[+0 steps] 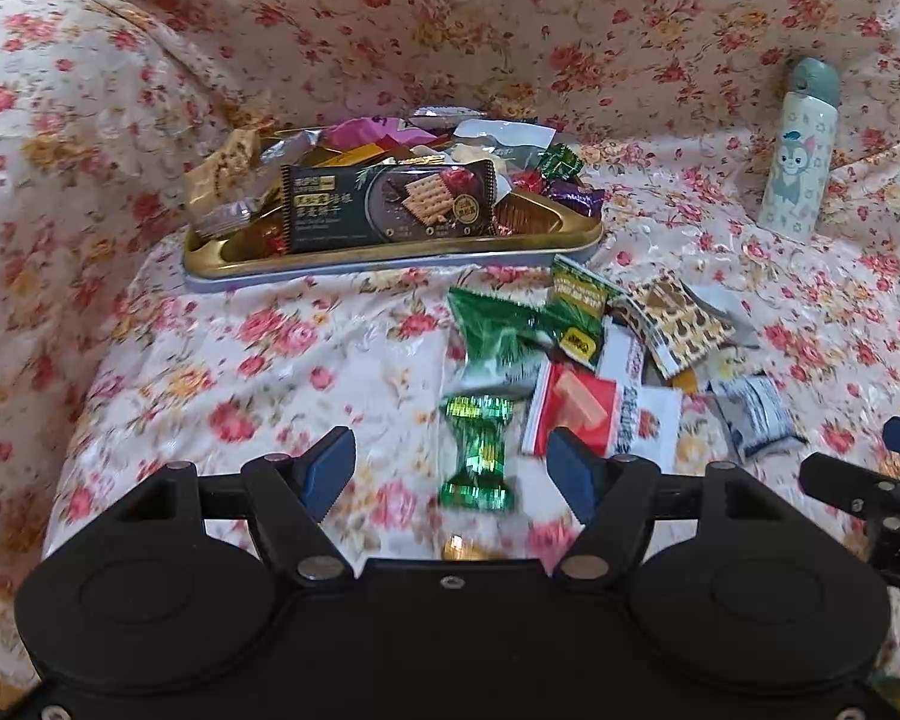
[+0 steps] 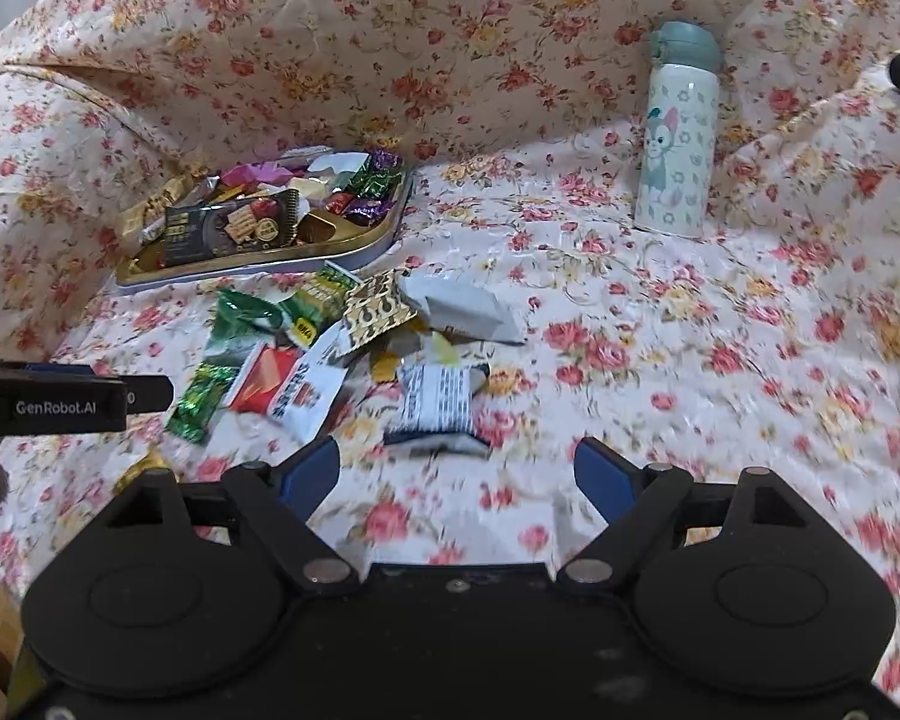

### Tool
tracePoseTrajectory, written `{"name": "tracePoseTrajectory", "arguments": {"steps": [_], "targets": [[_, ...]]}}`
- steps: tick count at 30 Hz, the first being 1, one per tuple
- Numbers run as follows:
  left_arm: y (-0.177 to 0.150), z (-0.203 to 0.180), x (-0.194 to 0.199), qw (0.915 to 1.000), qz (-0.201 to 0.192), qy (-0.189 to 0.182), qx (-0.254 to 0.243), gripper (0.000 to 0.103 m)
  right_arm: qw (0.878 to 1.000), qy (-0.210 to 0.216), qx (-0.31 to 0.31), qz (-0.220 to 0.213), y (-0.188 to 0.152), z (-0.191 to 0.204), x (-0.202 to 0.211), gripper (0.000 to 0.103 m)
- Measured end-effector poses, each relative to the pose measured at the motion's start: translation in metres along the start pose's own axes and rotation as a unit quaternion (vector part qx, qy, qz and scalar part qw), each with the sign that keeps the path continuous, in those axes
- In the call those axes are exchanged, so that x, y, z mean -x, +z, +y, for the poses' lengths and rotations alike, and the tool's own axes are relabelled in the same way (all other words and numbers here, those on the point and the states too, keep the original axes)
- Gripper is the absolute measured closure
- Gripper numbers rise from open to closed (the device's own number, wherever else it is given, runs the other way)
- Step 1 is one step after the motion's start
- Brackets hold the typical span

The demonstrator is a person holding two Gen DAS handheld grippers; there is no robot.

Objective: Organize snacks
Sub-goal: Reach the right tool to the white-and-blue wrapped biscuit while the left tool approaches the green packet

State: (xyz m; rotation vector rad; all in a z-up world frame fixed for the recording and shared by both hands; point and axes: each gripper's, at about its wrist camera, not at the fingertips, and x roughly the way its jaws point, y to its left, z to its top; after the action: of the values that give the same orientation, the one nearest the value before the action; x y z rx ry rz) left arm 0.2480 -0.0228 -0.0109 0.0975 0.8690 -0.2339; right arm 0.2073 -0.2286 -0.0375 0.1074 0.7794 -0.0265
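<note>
The left gripper [image 1: 453,465] is hovering with its 2 blue-padded jaws standing apart, nothing pressed between them; a shiny green foil-wrapped candy [image 1: 479,453] is lying on the cloth in the gap ahead of them, touching neither pad. The right gripper [image 2: 456,471] is also holding its jaws wide apart and empty, with a white packet printed with dark text [image 2: 435,402] lying just beyond its fingertips.

Past the candy, a loose heap of snacks is spreading over the floral cream-and-red cloth [image 1: 240,372]: a red-and-white wafer packet [image 1: 576,411], a green leaf-print packet [image 1: 498,330], and a brown-and-cream patterned sachet [image 1: 681,324], all overlapping or touching one another.

Behind the heap, a shallow gold-lined metal tin tray [image 1: 342,261] is sitting near it on the cloth, already piled with wrapped sweets, and a black rectangular cracker packet [image 1: 387,210] is leaning across the top.

Well apart to the right, a white cartoon-printed bottle with a grey-green cap [image 1: 798,150] is standing upright against the draped cloth.
</note>
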Motion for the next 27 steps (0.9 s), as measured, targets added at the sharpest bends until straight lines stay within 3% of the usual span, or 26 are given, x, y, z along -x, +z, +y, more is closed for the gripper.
{"name": "tracePoseTrajectory", "arguments": {"steps": [12,17,27], "targets": [[0.022,-0.005,-0.041,0.9998,0.006,-0.011,-0.016,0.031,1.0,0.006,0.023,0.016,0.011,0.003,-0.049,0.022],[0.025,-0.006,-0.056,0.9997,0.015,-0.003,-0.016,0.031,0.999,-0.005,0.022,0.029,0.011,0.001,-0.065,0.032],[0.027,-0.006,-0.08,0.9993,0.035,-0.011,-0.013,0.021,0.998,-0.009,0.063,0.013,0.004,0.0,-0.076,0.032]]}}
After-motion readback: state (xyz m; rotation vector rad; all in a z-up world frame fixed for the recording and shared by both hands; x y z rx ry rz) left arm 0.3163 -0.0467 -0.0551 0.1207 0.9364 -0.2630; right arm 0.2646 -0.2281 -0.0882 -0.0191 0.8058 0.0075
